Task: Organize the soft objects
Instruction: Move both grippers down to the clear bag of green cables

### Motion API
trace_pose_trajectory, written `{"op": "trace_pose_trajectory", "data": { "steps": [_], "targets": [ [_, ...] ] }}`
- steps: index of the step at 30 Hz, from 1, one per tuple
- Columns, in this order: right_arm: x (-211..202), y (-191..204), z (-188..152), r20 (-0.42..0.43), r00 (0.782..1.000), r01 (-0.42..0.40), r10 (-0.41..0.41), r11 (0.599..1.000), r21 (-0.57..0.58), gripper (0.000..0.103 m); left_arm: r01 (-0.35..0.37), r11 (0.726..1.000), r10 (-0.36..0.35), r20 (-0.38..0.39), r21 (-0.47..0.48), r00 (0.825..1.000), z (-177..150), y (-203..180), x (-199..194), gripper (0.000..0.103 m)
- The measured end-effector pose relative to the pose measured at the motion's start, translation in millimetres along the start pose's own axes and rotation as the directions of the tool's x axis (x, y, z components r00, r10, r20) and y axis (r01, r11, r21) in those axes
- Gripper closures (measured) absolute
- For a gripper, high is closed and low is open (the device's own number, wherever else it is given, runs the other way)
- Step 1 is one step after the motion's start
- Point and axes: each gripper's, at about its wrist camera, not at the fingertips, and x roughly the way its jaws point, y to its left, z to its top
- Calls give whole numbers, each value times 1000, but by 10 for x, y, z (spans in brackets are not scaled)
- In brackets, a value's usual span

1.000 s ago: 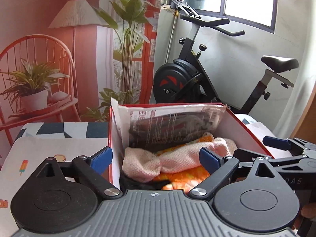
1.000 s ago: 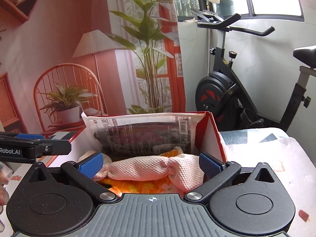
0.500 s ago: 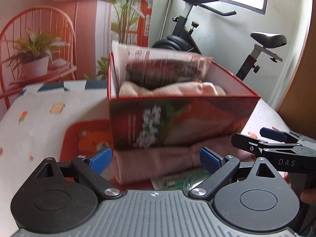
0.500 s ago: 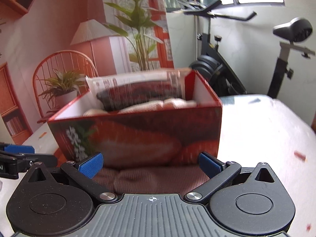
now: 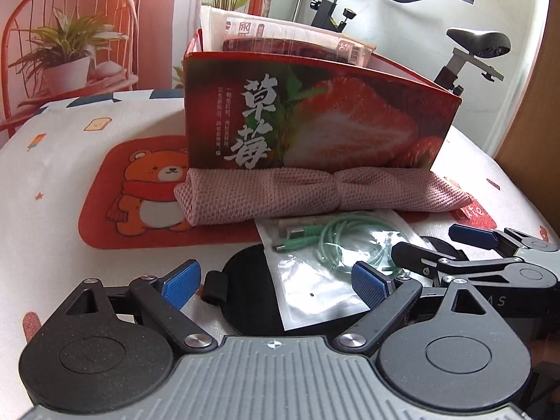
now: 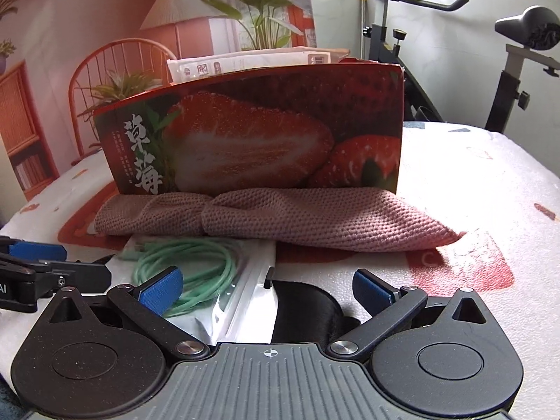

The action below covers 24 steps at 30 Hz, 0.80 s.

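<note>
both grippers hang low over the table, side by side. left gripper (image 5: 276, 281) has its jaws wide apart and holds nothing; under it lie a black pad (image 5: 252, 294) and a clear bag (image 5: 325, 266) with a green cable (image 5: 346, 241) inside. right gripper (image 6: 267, 287) also has its jaws spread, nothing between the blue pads (image 6: 161, 290); the same bag (image 6: 224, 280) is at its 10 o'clock, the black pad (image 6: 304, 311) is right below the gap. in the left view the right gripper (image 5: 451, 245) shows at 3 o'clock, and in the right view the left gripper (image 6: 52, 262) shows at 9 o'clock. a rolled pink towel (image 5: 315, 192) lies on the table at 12 o'clock of both tools, touching the front wall of the red box (image 5: 315, 122). a white packet (image 5: 290, 38) sticks up out of the box. the towel (image 6: 273, 217) rests partly on the bag's far edge. the table cloth (image 5: 70, 161) has a red bear picture (image 5: 140, 192) at 10 o'clock of the left gripper.
</note>
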Motion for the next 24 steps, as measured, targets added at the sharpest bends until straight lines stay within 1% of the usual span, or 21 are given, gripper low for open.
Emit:
{"op": "trace_pose_trajectory", "data": {
  "steps": [3,5,8,9,10,11,12,13,14,16,18,19,21,24],
  "targets": [
    [16,-17,2,-9,1000,-8,9,1000,7,1,-7,1000,7,15,0,1000,-17,7,-1,9],
    [25,-36,4,-16,1000,-15,16,1000,21,1,-6,1000,6,29,-6,1000,-20,15,-5,12],
    [26,-36,-6,-14,1000,-16,17,1000,20,1,2,1000,-2,35,-24,999,-30,31,-2,20],
    [29,-33,-8,-14,1000,-15,16,1000,19,1,6,1000,-5,35,-30,999,-32,34,-7,27],
    [26,-30,-8,-14,1000,-15,15,1000,18,1,7,999,-6,38,-35,999,-33,39,-15,35],
    [26,-30,-8,-14,1000,-14,15,1000,17,1,4,999,-2,44,-43,999,-31,39,-34,40],
    [28,-32,-7,-13,1000,-14,14,1000,16,1,8,999,-6,48,-49,999,-27,48,-45,50],
    [28,-32,-7,-13,1000,-14,15,1000,16,1,18,998,-15,50,-54,999,-21,57,-52,56],
    [28,-34,-7,-13,1000,-15,15,1000,17,1,31,998,-28,47,-60,998,-17,71,-52,58],
    [28,-32,-8,-13,1000,-15,15,1000,16,1,53,996,-51,33,-68,998,-20,75,-35,67],
    [28,-32,-9,-13,1000,-14,15,1000,16,1,72,995,-71,19,-66,997,-29,59,-20,73],
    [28,-32,-9,-13,1000,-14,15,1000,16,1,84,994,-83,16,-65,996,-32,52,-16,75],
    [28,-31,-10,-13,1000,-14,14,1000,16,1,109,992,-109,7,-65,994,-42,40,1,75],
    [27,-31,-12,-14,1000,-16,17,1000,13,1,104,992,-104,-7,-67,995,-68,36,37,75]
  ]
}}
